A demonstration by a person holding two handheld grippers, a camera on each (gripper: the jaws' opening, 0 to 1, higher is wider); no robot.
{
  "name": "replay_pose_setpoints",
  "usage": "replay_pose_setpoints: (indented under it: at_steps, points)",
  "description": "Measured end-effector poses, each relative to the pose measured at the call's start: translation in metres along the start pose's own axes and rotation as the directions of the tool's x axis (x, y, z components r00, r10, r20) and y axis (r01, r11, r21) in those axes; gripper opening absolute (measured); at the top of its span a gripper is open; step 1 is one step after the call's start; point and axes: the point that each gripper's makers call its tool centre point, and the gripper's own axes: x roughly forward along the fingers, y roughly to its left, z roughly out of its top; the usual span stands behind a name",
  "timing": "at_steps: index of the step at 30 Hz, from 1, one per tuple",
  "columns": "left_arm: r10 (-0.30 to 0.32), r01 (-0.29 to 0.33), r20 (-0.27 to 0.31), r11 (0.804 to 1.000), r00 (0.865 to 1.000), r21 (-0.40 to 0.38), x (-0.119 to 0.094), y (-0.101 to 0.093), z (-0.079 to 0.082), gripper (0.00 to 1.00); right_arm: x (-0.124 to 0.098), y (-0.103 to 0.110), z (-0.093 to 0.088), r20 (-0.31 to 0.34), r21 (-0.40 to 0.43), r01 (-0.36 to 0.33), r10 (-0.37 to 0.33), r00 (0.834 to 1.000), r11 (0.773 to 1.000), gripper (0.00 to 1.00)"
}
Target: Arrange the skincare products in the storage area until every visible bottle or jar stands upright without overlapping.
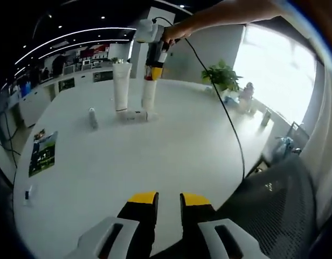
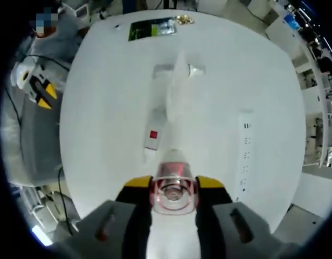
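The white table (image 1: 155, 156) serves as the reference landmark.

Left gripper (image 1: 168, 202): positioned over the near edge of the table, beside a grey mesh chair (image 1: 274, 199). The yellow-tipped jaws stand slightly apart with nothing between them.

Right gripper (image 1: 155, 67): seen in the left gripper view above the far part of the table, held by a person's hand (image 1: 174, 33) and pointing down. In the right gripper view, the right gripper (image 2: 174, 195) has its jaws clamped on a bottle with a clear cap (image 2: 173, 189), the cap facing the camera between the yellow tips. In the left gripper view this same bottle appears as a white bottle (image 1: 149, 95) standing upright under the jaws, its base at the table surface; whether it touches the surface cannot be determined.

Adjacent task items on the far part of the table:
- A tall white tube (image 1: 121, 86) stands upright just beside the gripped bottle.
- A white bottle lying on its side (image 1: 135, 115) rests at the foot of both, close against them.
- A small grey bottle (image 1: 92, 118) stands upright, apart from the group.

Other items: a green leaflet (image 1: 43, 153) lies near the table edge. A black cable (image 1: 225, 108) runs from the right gripper across the table. A potted plant (image 1: 222, 76) stands at the far edge.
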Motion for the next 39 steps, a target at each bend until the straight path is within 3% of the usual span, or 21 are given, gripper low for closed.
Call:
replay_pose_setpoints:
  at_steps: [6, 8, 10, 12, 15, 17, 19, 22, 23, 25, 26, 29, 39]
  points:
    - [0.063, -0.055, 0.039, 0.984, 0.997, -0.168, -0.006, 0.028, 0.005, 0.17, 0.002, -0.005, 0.012, 0.016, -0.009, -0.003, 0.003, 1.000, 1.000, 0.29]
    - [0.052, -0.039, 0.046, 0.965, 0.998, -0.260, -0.004, 0.039, 0.009, 0.18, 0.000, -0.005, 0.017, 0.026, -0.003, -0.002, 0.002, 1.000, 1.000, 0.29]
    - [0.044, -0.031, 0.049, 0.969, 0.998, -0.244, -0.003, 0.047, 0.014, 0.18, -0.001, -0.001, 0.023, 0.034, -0.005, 0.002, -0.002, 0.999, 1.000, 0.29]
    - [0.041, -0.018, 0.089, 0.969, 0.995, -0.245, -0.002, 0.057, 0.027, 0.18, 0.000, -0.002, 0.026, 0.038, -0.005, 0.001, 0.000, 0.999, 1.000, 0.29]
    - [0.045, -0.020, 0.102, 0.972, 0.994, -0.235, -0.002, 0.066, 0.032, 0.18, 0.001, -0.001, 0.031, 0.039, -0.010, -0.004, 0.005, 0.999, 1.000, 0.29]
    - [0.057, -0.030, 0.105, 0.971, 0.993, -0.236, -0.004, 0.074, 0.030, 0.18, 0.002, -0.003, 0.032, 0.037, -0.017, -0.006, 0.006, 0.999, 1.000, 0.30]
    - [0.084, -0.053, 0.095, 0.956, 0.992, -0.288, -0.007, 0.078, 0.023, 0.18, 0.003, -0.007, 0.033, 0.041, -0.016, -0.009, 0.010, 0.999, 1.000, 0.30]
    - [0.090, -0.056, 0.091, 0.947, 0.992, -0.317, -0.005, 0.074, 0.007, 0.18, 0.004, -0.006, 0.036, 0.046, -0.013, -0.008, 0.009, 0.999, 1.000, 0.30]
    - [0.066, -0.055, 0.030, 0.954, 0.997, -0.293, -0.003, 0.069, -0.002, 0.18, 0.005, -0.007, 0.037, 0.046, -0.012, -0.008, 0.008, 0.999, 1.000, 0.30]
    - [0.068, -0.055, 0.042, 0.967, 0.997, -0.248, -0.003, 0.070, 0.006, 0.18, 0.005, -0.007, 0.039, 0.048, -0.009, -0.011, 0.011, 0.999, 1.000, 0.30]
    - [0.075, -0.048, 0.118, 0.975, 0.990, -0.215, -0.003, 0.071, 0.016, 0.18, 0.006, -0.005, 0.041, 0.047, -0.011, -0.015, 0.015, 0.999, 1.000, 0.30]
    - [0.048, -0.025, 0.077, 0.960, 0.996, -0.278, 0.000, 0.067, 0.009, 0.18, 0.010, -0.003, 0.042, 0.041, -0.017, -0.022, 0.022, 0.999, 1.000, 0.30]
    - [0.061, -0.035, 0.086, 0.960, 0.994, -0.279, -0.003, 0.068, 0.012, 0.18, 0.015, -0.001, 0.044, 0.041, -0.017, -0.030, 0.030, 0.999, 0.999, 0.30]
